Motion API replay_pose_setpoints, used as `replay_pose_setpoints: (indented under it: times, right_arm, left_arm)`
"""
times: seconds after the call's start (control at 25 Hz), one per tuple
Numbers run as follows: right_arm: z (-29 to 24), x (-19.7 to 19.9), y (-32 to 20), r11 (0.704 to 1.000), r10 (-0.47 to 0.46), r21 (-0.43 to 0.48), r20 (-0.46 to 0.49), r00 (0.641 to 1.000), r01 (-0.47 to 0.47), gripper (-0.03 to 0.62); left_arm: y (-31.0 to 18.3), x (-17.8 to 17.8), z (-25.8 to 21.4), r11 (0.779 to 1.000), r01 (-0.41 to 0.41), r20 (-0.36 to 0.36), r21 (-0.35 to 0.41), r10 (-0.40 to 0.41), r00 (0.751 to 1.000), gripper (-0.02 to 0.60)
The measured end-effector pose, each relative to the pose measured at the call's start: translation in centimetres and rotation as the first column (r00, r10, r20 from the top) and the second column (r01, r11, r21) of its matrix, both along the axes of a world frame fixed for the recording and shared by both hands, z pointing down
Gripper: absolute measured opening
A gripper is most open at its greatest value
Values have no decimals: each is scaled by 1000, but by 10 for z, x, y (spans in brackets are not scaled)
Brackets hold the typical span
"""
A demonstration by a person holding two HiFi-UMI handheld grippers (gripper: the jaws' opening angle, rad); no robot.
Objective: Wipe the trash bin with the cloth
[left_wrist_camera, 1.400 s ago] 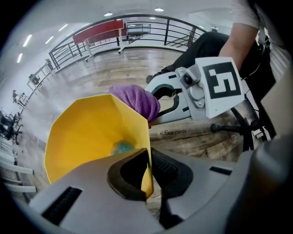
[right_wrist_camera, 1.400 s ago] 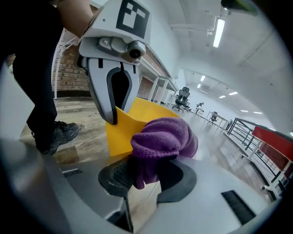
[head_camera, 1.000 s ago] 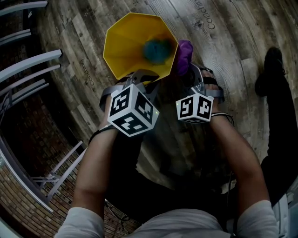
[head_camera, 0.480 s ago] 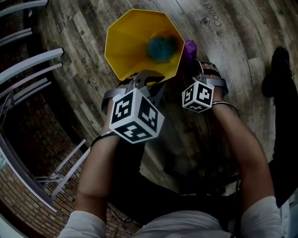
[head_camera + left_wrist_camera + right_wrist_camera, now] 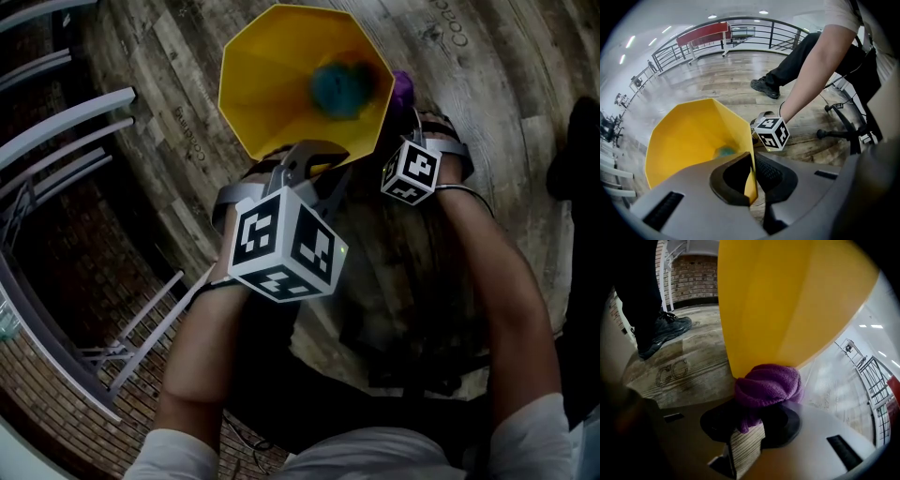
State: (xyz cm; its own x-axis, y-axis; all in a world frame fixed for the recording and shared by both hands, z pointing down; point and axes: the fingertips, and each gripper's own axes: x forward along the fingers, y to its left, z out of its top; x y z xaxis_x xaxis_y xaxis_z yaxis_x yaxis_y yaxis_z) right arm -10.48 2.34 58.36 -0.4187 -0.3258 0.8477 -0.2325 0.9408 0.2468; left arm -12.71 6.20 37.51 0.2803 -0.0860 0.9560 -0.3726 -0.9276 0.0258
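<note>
A yellow trash bin (image 5: 281, 80) with an angular rim stands on the wooden floor; something teal (image 5: 339, 86) lies inside it. My left gripper (image 5: 751, 180) is shut on the bin's near rim (image 5: 749, 173), the thin yellow wall pinched between its jaws. My right gripper (image 5: 751, 420) is shut on a bunched purple cloth (image 5: 768, 386) that presses against the bin's outer wall (image 5: 787, 301) low on its right side. In the head view the purple cloth (image 5: 402, 87) just peeks out beside the bin, above the right marker cube (image 5: 412, 171).
Grey metal railings (image 5: 66, 122) run along the left over a brick wall. A person's dark shoe (image 5: 663, 331) and trouser leg stand close on the floor to the right. A chair base (image 5: 846, 131) sits behind the arm.
My right gripper has sunk down along the bin's right side with the purple cloth, which now shows less in the head view. The left gripper keeps its hold on the rim.
</note>
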Motion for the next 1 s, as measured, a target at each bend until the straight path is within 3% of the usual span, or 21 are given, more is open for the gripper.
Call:
replay_pose_setpoints:
  times: [0.52,0.72,0.8,1.0]
  right_arm:
    - [27,1,-3,997,3,-76,-76,997,-9,112]
    - [5,12,-5,996,66,-59,-34,997,-68,112]
    - [-10,16,-5,995,89,-41,-3,996,-89,112]
    - [-53,30,-2,991,134,-10,70,989,-134,112]
  left_arm:
    - [-1,-1,2,1000,-3,8,24,3,1000,14]
    - [3,-2,-2,994,-81,39,77,78,996,23]
    - [10,-6,-4,989,-124,61,78,119,991,73]
    - [20,-16,-8,986,-150,59,77,146,987,121]
